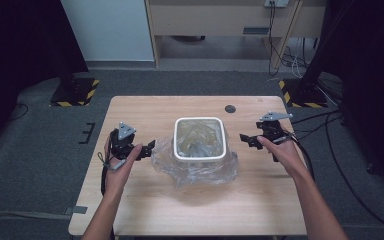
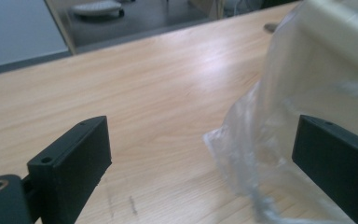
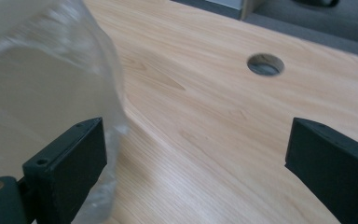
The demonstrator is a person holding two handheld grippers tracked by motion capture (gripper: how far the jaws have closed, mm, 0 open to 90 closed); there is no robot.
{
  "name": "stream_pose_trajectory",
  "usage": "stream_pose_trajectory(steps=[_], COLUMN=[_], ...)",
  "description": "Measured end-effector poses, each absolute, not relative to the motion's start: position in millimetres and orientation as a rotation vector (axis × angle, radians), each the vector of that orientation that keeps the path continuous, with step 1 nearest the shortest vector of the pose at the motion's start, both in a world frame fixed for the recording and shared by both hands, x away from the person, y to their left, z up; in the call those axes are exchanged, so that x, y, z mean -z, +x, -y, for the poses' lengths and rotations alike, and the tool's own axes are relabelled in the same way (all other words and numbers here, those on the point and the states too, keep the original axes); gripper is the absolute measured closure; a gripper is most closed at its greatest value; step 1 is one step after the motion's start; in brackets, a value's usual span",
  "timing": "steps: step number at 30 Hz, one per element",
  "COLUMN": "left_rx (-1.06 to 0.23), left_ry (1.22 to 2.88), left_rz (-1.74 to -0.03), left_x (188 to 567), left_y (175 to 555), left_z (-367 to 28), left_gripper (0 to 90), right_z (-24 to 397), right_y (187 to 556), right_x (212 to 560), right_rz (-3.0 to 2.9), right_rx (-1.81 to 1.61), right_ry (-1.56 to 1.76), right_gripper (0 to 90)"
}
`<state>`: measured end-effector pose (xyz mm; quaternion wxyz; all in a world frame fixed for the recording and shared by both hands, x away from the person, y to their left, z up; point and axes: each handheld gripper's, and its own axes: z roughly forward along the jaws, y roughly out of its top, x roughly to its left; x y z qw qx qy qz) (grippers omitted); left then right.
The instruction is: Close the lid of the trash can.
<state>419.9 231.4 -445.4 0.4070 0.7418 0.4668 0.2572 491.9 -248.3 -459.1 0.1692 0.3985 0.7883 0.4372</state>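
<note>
In the middle of the wooden bench [image 1: 145, 107] stands a small white bin [image 1: 200, 138] with rounded corners, and a clear plastic liner bag [image 1: 196, 171] is already set into it: the film shows crumpled inside the opening, while the rest of the bag spills down over the outside and pools on the bench at the near side and to the left of the bin. So the lining looks about half done; the bag is in, but its mouth is not drawn evenly around the rim, and the loose skirt of film on the bench suggests it has yet to be pulled, folded down or tidied. The left claw [image 1: 149, 147] sits just left of the bin, close to the bunched plastic, its jaws spread wide; in the left gripper view the film [image 2: 279, 121] lies partly between the jaws, yet neither pad presses on it, so nothing is grasped. The right claw [image 1: 246, 139] is to the right of the bin, a little apart from it, also released with its jaws wide; in the right gripper view the plastic-covered side of the bin [image 3: 42, 79] bulges past the left jaw, while bare bench and a round cable hole [image 3: 265, 64] fill the gap between the jaws. Judging by this, both hands are free and placed on either side for a fresh grip on the bag's edge.
</note>
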Motion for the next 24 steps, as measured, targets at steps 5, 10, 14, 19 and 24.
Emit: stream_pose_trajectory(steps=[5,10,14,19,24], left_rx=[-0.604,-0.572,-0.539,-0.513,-0.506], left_ry=[1.933,1.983,2.009,2.031,2.025], left_rz=[-1.228,-1.271,-1.326,-1.364,-1.383], left_x=[469,488,506,521,532], left_y=[430,436,440,441,441], left_z=[-239,-245,-253,-259,-263], left_gripper=[3.8,4.3,4.6,4.5,3.8], right_z=[260,268,274,281,283], right_y=[489,485,483,481,480], right_x=[478,498,513,529,539], right_rz=[-2.191,-2.178,-2.175,-2.166,-2.149], right_rx=[-1.214,-1.155,-1.106,-1.008,-0.969], right_ry=[1.230,1.297,1.348,1.405,1.423], right_gripper=[5.4,5.4,5.0,4.8,3.8])
